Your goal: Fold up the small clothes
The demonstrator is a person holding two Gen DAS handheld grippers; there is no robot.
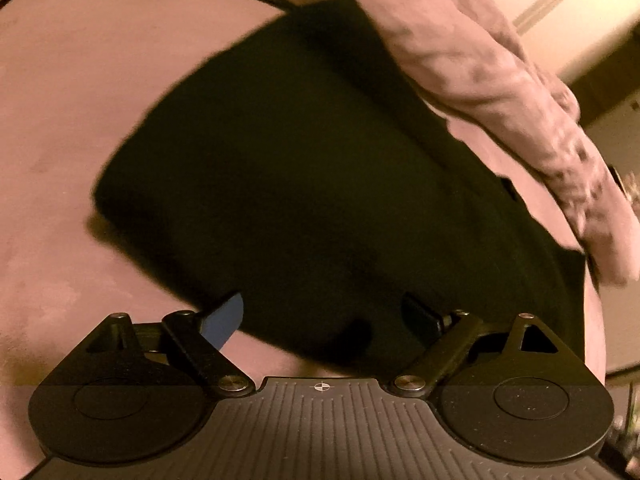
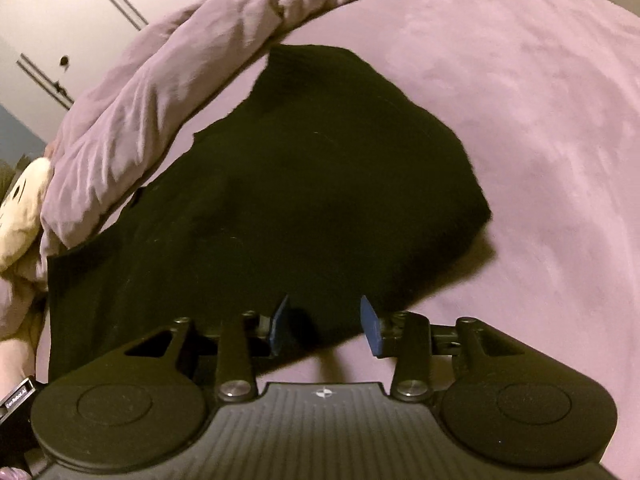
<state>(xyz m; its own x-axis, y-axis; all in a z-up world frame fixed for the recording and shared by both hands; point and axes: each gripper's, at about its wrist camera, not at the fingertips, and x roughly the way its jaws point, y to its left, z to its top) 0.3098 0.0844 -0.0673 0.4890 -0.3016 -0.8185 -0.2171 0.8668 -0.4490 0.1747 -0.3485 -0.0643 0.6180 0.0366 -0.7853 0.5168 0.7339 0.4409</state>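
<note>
While the black garment (image 1: 320, 184) is lying spread flat on the pink bed cover (image 1: 80, 120), it is being faced from its near edge by both grippers. In the left wrist view, the left gripper (image 1: 324, 320) is being held with its jaws spread wide, nothing between them; the blue pad (image 1: 224, 320) of one finger is showing over the bare cover just beside the cloth's edge, and the other finger is being seen dark against the garment. In the right wrist view, the right gripper (image 2: 326, 326) is likewise being held released, its two blue pads (image 2: 370, 326) standing apart at the near hem of the black garment (image 2: 280, 184), with no fabric being pinched. A rumpled pink blanket (image 2: 152, 92) is lying bunched along the garment's far side, touching it. A cream plush toy (image 2: 16, 216) is being glimpsed at the left edge, beside the blanket.
</note>
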